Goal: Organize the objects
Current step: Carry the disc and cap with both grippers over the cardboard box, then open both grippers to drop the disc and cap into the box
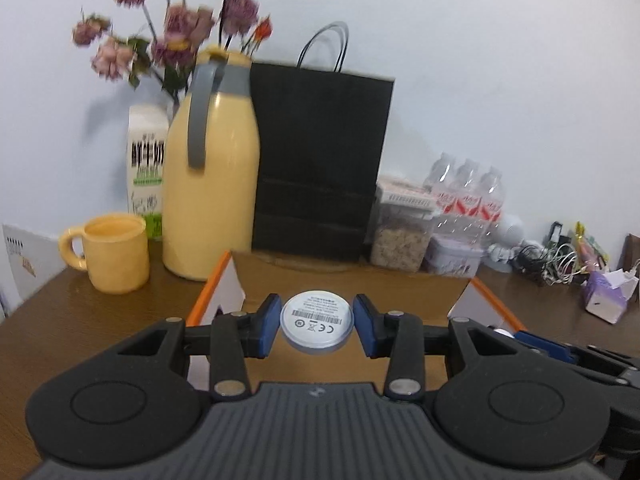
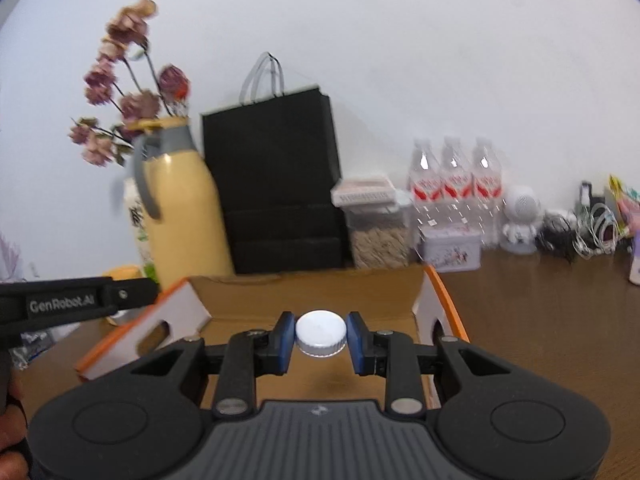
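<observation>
**Two small round items held over the open cardboard box, one in each gripper.**

The left gripper (image 1: 316, 326) was clamped on a white puck-shaped device (image 1: 316, 324), label side up, at lower centre of its view; the right gripper (image 2: 320, 338) was clamped on a white ribbed bottle cap (image 2: 321, 332) at lower centre of its own. Both pieces looked light and rigid, with smooth hard plastic that could slip, so the edge-on pinch across the widest part seemed the right hold; the cap's ribbing likely gave the blue pads (image 2: 283, 344) better purchase than the puck's plain rim. Each gripper pointed forward and somewhat downward over the orange-edged cardboard box (image 1: 352, 284), whose flaps stood open. The yellow thermos jug (image 1: 212, 184) and black paper bag (image 1: 320, 160) stood behind it, centre-left.
</observation>
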`<state>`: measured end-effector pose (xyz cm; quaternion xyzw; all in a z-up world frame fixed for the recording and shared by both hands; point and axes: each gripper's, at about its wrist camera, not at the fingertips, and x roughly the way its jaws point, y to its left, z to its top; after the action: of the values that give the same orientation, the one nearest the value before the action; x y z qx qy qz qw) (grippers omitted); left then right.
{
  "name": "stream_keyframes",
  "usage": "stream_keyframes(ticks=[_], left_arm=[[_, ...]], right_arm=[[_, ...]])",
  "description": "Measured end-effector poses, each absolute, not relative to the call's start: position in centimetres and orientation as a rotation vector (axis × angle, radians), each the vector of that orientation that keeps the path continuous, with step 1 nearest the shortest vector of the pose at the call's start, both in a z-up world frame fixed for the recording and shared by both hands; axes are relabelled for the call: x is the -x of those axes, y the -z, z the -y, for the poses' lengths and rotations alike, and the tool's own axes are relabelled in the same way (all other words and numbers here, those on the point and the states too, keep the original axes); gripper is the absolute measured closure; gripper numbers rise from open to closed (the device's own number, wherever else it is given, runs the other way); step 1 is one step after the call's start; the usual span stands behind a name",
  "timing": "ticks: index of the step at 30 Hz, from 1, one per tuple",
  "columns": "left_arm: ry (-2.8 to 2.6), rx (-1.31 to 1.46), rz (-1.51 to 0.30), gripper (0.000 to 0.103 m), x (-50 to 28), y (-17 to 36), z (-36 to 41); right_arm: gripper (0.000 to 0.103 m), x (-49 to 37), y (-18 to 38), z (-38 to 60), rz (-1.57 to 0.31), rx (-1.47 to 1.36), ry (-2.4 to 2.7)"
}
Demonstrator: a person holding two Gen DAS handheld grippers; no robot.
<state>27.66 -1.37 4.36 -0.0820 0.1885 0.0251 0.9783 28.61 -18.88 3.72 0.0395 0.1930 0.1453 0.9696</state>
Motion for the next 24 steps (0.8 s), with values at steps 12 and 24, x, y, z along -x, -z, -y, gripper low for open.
stream_keyframes(ticks=[12,24], left_arm=[[-0.053,0.124,-0.404,0.028,-27.7,-2.9,2.0],[-0.095,0.148,-0.341,0.0,-26.9,-3.8,1.3]], right_arm=[[0.048,-28.0,-3.5,18.0,-0.375,-0.029,-0.275],[0.004,-27.0,-4.3,18.6,-0.309,-0.052,-0.27]])
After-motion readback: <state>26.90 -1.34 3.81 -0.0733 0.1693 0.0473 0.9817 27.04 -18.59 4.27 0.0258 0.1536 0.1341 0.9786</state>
